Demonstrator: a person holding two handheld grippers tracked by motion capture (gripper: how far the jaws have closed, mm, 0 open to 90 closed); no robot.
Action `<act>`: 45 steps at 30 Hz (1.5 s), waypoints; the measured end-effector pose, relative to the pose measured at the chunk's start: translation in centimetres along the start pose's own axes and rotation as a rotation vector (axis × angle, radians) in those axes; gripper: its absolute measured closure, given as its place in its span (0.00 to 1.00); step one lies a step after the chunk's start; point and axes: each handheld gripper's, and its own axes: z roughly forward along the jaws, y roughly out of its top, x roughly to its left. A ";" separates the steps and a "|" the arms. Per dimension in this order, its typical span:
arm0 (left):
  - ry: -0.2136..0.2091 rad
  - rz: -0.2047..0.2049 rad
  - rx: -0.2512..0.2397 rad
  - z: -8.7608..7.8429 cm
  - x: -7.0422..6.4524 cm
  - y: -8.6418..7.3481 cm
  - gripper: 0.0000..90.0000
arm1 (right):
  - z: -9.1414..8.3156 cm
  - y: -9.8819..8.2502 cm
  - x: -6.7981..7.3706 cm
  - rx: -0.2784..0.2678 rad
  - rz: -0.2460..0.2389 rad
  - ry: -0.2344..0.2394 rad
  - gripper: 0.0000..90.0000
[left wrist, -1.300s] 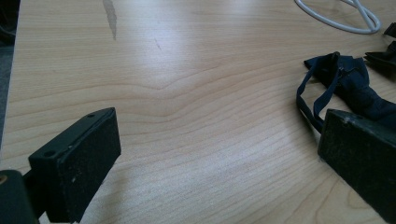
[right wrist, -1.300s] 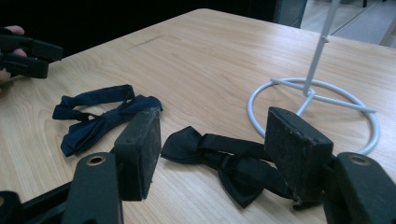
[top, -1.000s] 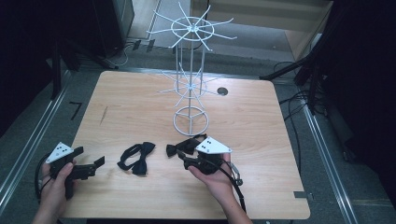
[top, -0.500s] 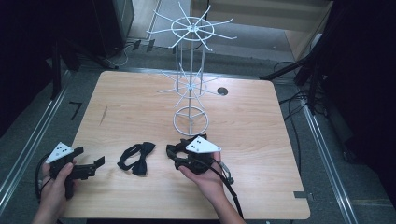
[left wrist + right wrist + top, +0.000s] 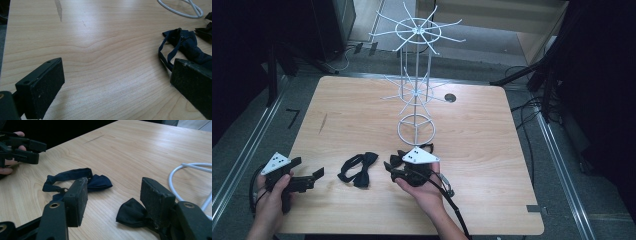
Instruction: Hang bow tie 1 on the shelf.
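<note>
Two bow ties lie near the white wire stand [image 5: 416, 131]'s base: the navy bow tie [image 5: 357, 169] to its left, the black bow tie [image 5: 131, 214] beside the right gripper [image 5: 393, 169]'s spread, empty fingers, which might snag the stand's ring. The left gripper [image 5: 309, 179] fingers are spread too.

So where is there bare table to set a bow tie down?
Bare wood lies left of the wire rack and right of its ring base. It is crowded between the navy bow tie and black bow tie, by the right gripper.

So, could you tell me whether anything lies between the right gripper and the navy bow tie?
Nothing visible blocks it. The right gripper stands open, with bare table between it and the navy bow tie. A second, black bow tie lies under its other jaw, off that path.
</note>
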 end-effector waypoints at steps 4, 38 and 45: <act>0.000 0.000 -0.001 0.0 0.0 0.0 0.00 | 0.7 -0.1 0.6 0.005 0.012 0.017 0.48; -0.001 0.002 -0.002 0.0 0.0 0.0 0.00 | 6.0 -1.0 4.7 0.133 0.057 0.080 0.51; -0.003 0.002 -0.001 0.0 0.0 0.0 0.00 | 6.9 -1.7 5.7 0.193 0.002 0.077 0.50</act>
